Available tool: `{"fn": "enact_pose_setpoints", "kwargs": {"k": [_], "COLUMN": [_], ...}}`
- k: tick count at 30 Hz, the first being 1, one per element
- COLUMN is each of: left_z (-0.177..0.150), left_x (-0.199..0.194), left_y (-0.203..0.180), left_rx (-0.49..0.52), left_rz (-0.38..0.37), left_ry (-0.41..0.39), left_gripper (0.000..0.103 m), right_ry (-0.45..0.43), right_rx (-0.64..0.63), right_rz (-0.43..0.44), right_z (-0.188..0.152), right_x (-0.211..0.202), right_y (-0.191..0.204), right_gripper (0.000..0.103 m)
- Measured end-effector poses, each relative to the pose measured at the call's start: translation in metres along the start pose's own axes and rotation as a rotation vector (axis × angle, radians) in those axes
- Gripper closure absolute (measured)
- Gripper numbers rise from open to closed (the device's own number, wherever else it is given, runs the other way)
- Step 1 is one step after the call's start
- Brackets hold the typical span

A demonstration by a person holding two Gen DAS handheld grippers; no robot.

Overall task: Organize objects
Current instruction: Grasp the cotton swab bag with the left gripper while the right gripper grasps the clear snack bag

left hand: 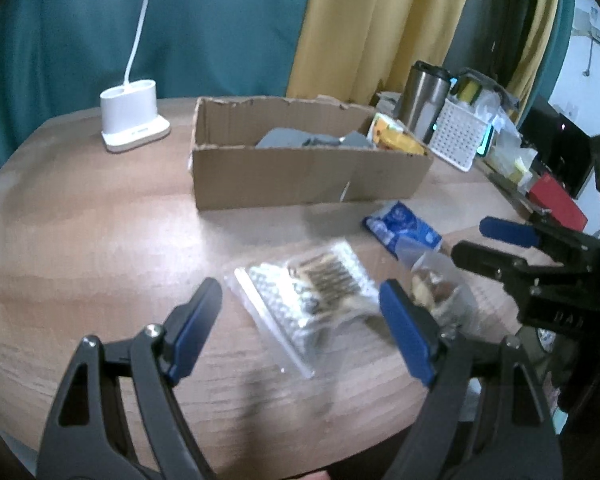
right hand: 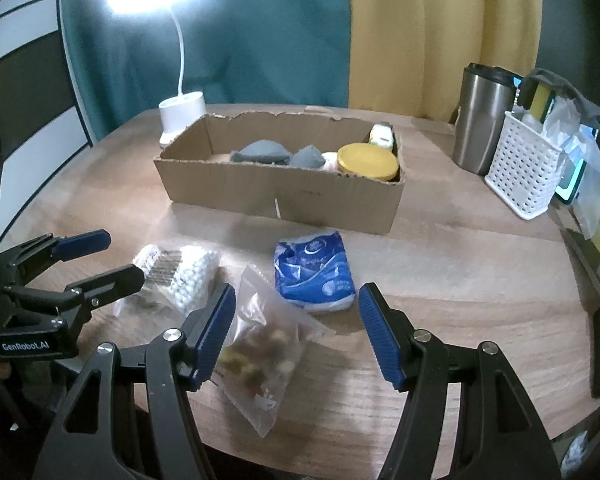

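An open cardboard box [left hand: 300,178] [right hand: 284,194] stands mid-table and holds grey cloths [right hand: 260,152], a yellow-lidded jar [right hand: 367,161] and a small pack. In front of it lie a clear bag of cotton swabs [left hand: 304,300] [right hand: 176,270], a clear bag of small mixed items [right hand: 260,344] [left hand: 436,292] and a blue tissue pack [right hand: 314,272] [left hand: 402,230]. My left gripper [left hand: 300,320] is open, its jaws on either side of the swab bag. My right gripper [right hand: 296,328] is open over the mixed bag and tissue pack; it also shows in the left wrist view [left hand: 488,240].
A white lamp base [left hand: 134,122] [right hand: 182,114] stands behind the box at the left. A steel tumbler [right hand: 482,118] [left hand: 426,98] and a white perforated basket [right hand: 522,170] [left hand: 462,136] of clutter stand at the right. The round wooden table [left hand: 80,248] edge runs close in front.
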State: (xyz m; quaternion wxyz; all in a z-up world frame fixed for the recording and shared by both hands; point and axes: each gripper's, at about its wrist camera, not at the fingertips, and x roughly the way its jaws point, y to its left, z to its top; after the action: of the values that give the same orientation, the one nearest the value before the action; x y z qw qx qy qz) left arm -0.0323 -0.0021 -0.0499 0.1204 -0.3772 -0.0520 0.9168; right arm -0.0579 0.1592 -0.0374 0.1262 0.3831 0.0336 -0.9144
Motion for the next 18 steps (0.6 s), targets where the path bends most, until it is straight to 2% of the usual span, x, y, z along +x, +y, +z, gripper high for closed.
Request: {"fn": "enact_pose_setpoints", "kwargs": {"k": [9, 18], "left_z": [-0.01, -0.001], "left_x": [0.014, 0.028], "left_y": [-0.009, -0.022], "left_rx": [0.084, 0.143], "left_rz": [0.035, 0.059], "left_ry": [0.033, 0.031], "left_gripper": [0.021, 0.02], "right_ry": [0.021, 0.038], "right_rx": [0.003, 0.027], "right_rz": [0.005, 0.028], "right_z": [-0.006, -0.01], "right_x": [0.006, 0.013], "right_y": [0.005, -0.001], "right_gripper": [0.036, 0.035]}}
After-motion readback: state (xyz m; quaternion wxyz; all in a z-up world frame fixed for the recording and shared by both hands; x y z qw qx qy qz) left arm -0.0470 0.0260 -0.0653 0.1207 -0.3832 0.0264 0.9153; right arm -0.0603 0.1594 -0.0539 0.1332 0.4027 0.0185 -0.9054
